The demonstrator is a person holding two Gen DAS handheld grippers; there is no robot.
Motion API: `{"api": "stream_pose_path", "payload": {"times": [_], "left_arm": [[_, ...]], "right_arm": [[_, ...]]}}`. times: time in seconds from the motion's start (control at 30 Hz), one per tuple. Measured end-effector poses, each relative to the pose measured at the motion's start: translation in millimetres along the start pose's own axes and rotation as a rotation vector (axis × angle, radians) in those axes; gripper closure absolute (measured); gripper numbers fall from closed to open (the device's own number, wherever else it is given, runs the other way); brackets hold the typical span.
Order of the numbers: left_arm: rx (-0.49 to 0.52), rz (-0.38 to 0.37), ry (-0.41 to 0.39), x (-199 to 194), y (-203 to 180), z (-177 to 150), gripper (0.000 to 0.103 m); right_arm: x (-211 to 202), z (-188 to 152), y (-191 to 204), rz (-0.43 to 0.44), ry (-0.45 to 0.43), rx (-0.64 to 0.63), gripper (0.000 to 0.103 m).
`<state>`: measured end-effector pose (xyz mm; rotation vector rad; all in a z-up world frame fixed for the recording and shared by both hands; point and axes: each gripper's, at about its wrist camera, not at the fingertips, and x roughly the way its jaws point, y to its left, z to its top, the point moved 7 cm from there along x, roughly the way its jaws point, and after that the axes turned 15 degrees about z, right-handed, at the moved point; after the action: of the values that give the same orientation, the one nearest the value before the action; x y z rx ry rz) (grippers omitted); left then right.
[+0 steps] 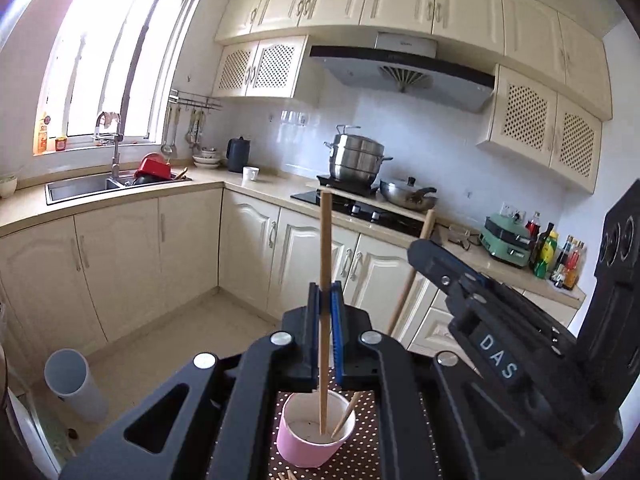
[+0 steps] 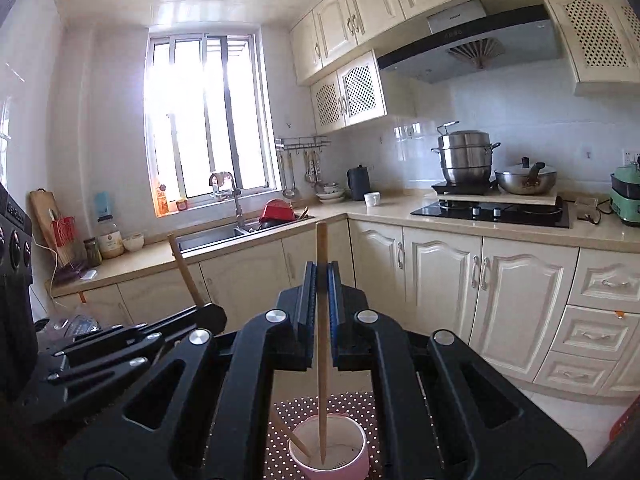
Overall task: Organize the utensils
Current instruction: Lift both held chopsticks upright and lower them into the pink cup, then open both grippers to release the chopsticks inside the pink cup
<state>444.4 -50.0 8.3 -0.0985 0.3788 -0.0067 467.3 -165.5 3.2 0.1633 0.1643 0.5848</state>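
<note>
Your left gripper point(image 1: 325, 294) and right gripper point(image 2: 322, 276) each clamp one upright chopstick point(image 1: 325, 304), tips inside the pink cup point(image 1: 310, 446) at 6 o'clock.

Daylight floods through the window point(image 1: 116, 60), overexposed and glaring in both views. Cabinets point(image 2: 440, 280) evenly lit. Strong fisheye curvature; corners vignetted dark. Focus acceptably sharp throughout.

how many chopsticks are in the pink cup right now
2. One chopstick, gripped by the left tool, and another, gripped by the right tool, both with tips inside the pink cup. More lie partly hidden below.
</note>
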Motion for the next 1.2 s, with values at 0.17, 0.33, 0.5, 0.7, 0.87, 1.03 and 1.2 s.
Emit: {"api": "stream_pose_path", "payload": {"times": [0.17,0.33,0.5,0.7,0.87,1.03,1.2], "left_arm": [[0.038,-0.003,0.054,19.0,-1.2,-19.4,0.097],[0.037,0.006,0.092,31.0,4.9,-35.9,0.097],[0.056,0.024,0.123,37.3,7.4,-48.2,0.096],[0.084,0.058,0.124,34.0,10.6,-56.2,0.072],[0.077,0.060,0.139,28.4,16.2,-59.9,0.065],[0.101,0.079,0.135,18.8,21.3,-64.2,0.057],[0.088,0.082,0.144,7.7,29.5,-67.3,0.054]], "right_arm": [[8.6,-19.5,-5.7,-0.002,0.051,0.009,0.097],[7.8,-36.0,-10.8,-0.008,0.093,0.018,0.097],[8.6,-51.1,-16.0,-0.016,0.143,0.033,0.097],[7.4,-69.2,-19.6,-0.029,0.197,0.066,0.097],[2.4,-74.7,-19.2,-0.031,0.216,0.078,0.096],[-1.9,-77.2,-18.7,-0.036,0.233,0.093,0.096],[-8.2,-80.4,-15.3,-0.041,0.250,0.100,0.081]]}}
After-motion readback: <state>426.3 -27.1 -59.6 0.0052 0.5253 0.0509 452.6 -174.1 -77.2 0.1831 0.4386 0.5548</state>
